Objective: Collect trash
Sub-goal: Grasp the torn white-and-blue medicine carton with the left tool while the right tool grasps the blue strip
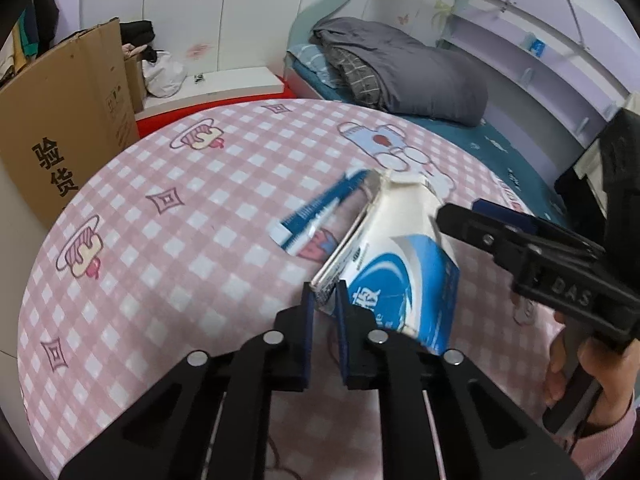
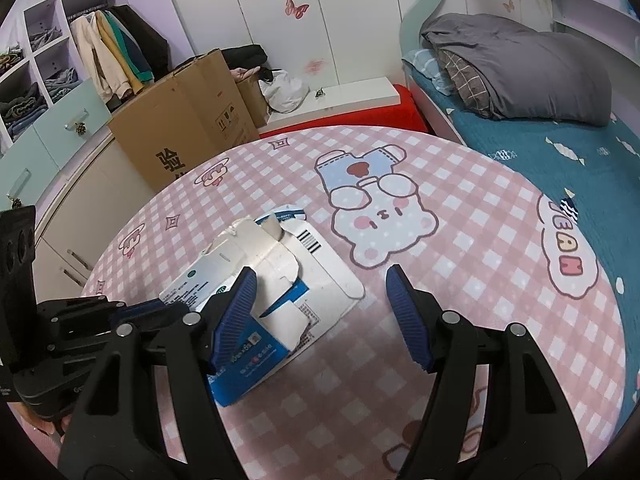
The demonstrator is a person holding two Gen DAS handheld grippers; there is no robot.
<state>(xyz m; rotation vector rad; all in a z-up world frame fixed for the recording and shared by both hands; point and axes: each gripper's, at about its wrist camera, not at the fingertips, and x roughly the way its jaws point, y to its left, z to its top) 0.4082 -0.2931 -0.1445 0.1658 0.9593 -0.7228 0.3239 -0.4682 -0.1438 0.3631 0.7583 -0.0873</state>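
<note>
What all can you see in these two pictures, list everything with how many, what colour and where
flattened carton: one, white and blue, on the pink mat, one corner pinched in the left claw
torn carton strip: one, blue and white, on the mat beyond the carton
play mat: one, pink check with a bear print, on the floor
cardboard box: one large, brown, at the mat's far left edge
white bag: one, on the white ledge behind the box
bed: one, teal sheet, grey duvet, right
hanging clothes: several, mixed colours, open wardrobe, left
left claw: black, blue pads, shut on the carton
right claw: black, blue pads, open over the carton
hand: one, pink sleeve, holding the right claw's handle
</note>
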